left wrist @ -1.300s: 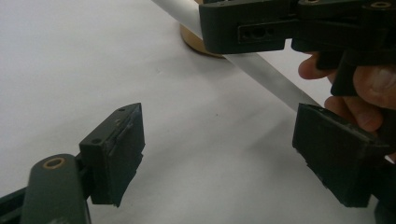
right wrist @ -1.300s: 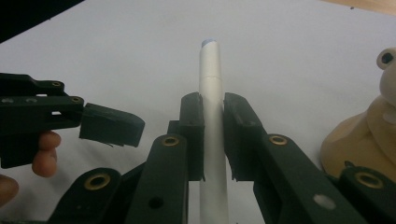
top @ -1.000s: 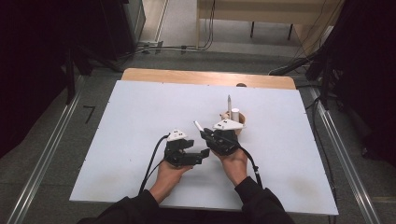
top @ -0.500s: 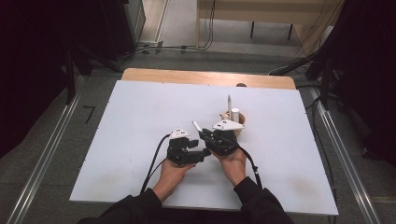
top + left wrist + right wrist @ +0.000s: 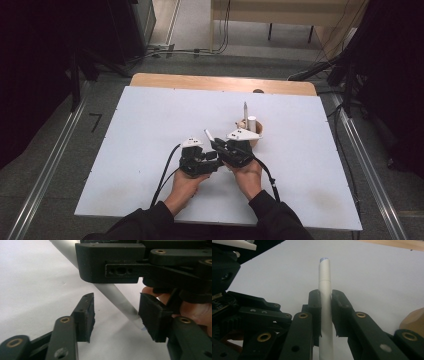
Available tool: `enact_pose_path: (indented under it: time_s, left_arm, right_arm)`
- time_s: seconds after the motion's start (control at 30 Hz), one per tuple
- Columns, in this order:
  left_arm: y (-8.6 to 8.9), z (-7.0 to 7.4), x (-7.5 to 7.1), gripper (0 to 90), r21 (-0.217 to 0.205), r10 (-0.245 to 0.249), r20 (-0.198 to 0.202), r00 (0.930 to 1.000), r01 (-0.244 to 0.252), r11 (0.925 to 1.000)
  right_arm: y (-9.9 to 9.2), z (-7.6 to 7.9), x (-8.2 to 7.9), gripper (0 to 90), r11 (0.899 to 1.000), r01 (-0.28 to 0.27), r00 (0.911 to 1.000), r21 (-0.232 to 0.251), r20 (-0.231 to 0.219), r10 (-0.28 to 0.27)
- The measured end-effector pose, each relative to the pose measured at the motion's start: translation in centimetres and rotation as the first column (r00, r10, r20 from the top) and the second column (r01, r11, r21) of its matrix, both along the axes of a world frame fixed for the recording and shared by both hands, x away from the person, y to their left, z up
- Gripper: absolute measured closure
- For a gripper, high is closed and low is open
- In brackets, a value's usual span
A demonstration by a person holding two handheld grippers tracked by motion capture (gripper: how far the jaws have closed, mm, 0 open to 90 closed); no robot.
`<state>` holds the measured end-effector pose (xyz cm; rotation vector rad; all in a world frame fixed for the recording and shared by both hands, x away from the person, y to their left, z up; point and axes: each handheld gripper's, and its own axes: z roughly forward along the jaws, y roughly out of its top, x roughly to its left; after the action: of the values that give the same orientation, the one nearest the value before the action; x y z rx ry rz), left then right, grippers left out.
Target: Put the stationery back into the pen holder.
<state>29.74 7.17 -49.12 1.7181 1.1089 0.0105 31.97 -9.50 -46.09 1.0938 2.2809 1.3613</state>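
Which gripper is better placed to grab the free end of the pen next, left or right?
Left, probably. The right gripper is shut on the white pen. The left gripper has just been closing, with the pen's other end between its pads, not yet pinched.

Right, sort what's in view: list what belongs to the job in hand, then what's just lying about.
In the job:
- white pen, clamped in the right gripper
- left gripper, whose jaws have just been closing around the pen's lower end, pads apart from it

Lying about:
- wooden holder on the white table
- grey pen and white tube standing in it
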Motion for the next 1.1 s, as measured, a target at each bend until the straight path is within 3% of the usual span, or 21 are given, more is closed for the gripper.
enact_pose_path:
  time_s: [0.13, 0.4, 0.6, 0.87, 1.1]
  left_arm:
    - [0.1, 0.0, 0.0, 59.4, -0.009, -0.008, -0.005, 1.0000, 0.008, 0.9999]
    - [0.8, -0.5, 0.7, 71.1, -0.067, 0.006, -0.082, 0.9966, -0.011, 0.9977]
    - [1.4, -0.9, 1.1, 78.3, -0.119, 0.025, -0.131, 0.9911, -0.040, 0.9920]
    - [1.5, -0.8, 1.1, 78.8, -0.146, 0.020, -0.141, 0.9898, -0.041, 0.9885]
    - [1.4, -0.7, 1.0, 78.9, -0.127, 0.027, -0.120, 0.9924, -0.042, 0.9910]
  right_arm:
    - [0.1, 0.0, -0.1, 77.0, 1.000, -0.004, 1.0000, -0.001, 0.003, 0.004]
    - [0.0, 0.3, -0.3, 76.9, 1.000, -0.002, 0.9999, 0.009, 0.010, 0.002]
    - [0.0, 0.5, -0.4, 76.8, 1.000, -0.002, 0.9998, 0.015, 0.020, 0.001]
    - [0.1, 0.7, -0.6, 76.7, 1.000, 0.000, 0.9993, 0.004, 0.037, -0.001]
    - [0.1, 0.8, -0.7, 75.0, 1.000, 0.004, 0.9993, 0.002, 0.037, -0.004]
